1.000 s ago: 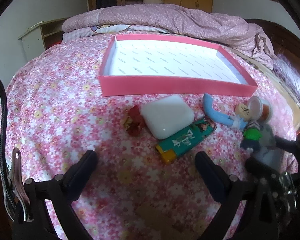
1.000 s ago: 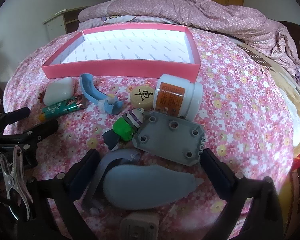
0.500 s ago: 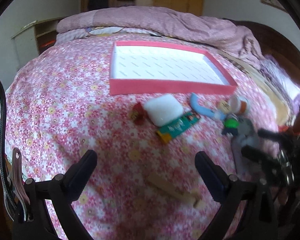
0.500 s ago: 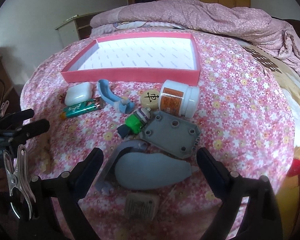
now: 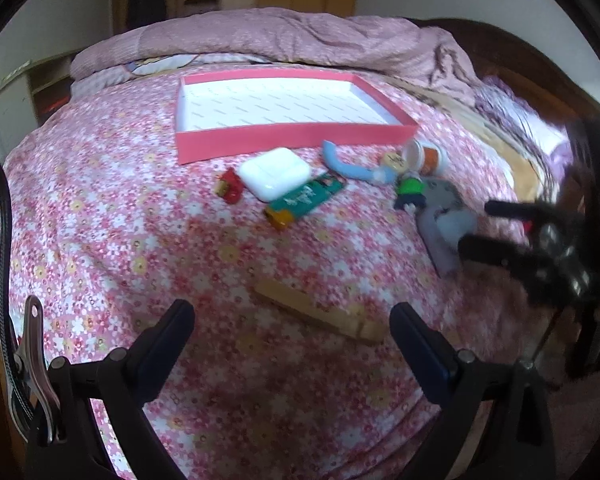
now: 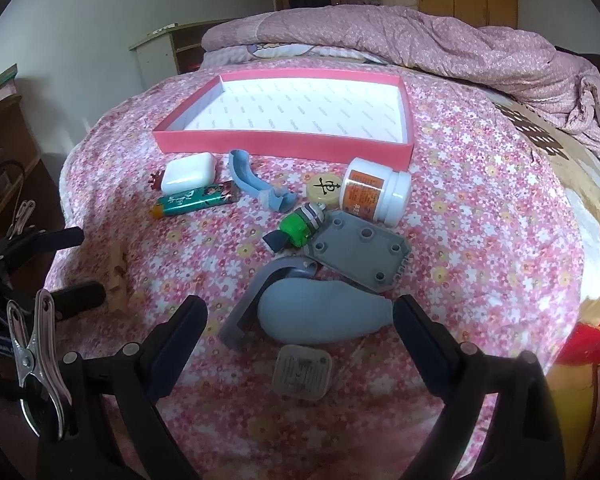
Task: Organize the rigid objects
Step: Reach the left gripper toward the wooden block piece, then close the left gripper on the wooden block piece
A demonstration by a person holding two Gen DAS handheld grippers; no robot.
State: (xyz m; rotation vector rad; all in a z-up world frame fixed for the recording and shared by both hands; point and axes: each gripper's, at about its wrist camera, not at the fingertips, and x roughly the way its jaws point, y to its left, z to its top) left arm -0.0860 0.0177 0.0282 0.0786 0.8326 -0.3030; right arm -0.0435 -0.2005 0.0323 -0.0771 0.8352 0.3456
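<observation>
A pink tray (image 5: 292, 136) (image 6: 284, 146) with a white floor lies on the flowered bedspread. In front of it lie a white case (image 5: 274, 172) (image 6: 188, 172), a green lighter (image 5: 306, 200) (image 6: 196, 202), a small red toy (image 5: 230, 186), a blue curved piece (image 6: 252, 180), a white jar (image 6: 376, 190), a round token (image 6: 324, 190), a green figure (image 6: 298, 228), a grey plate (image 6: 360, 252), a blue-grey bulb (image 6: 316, 312), a square pad (image 6: 302, 372) and a wooden block (image 5: 320, 312) (image 6: 116, 280). My left gripper (image 5: 292, 344) is open and empty above the block. My right gripper (image 6: 300, 344) is open and empty around the bulb.
A purple quilt (image 6: 420, 36) is heaped at the back of the bed. A white cabinet (image 6: 168, 56) and wooden wardrobes stand behind. The bed edge drops off at the right (image 6: 580, 280). A red item (image 6: 596, 340) lies at the right edge.
Both grippers have pulled back and up from the objects. The wooden block and the square pad have come into view. Nothing was taken hold of.
</observation>
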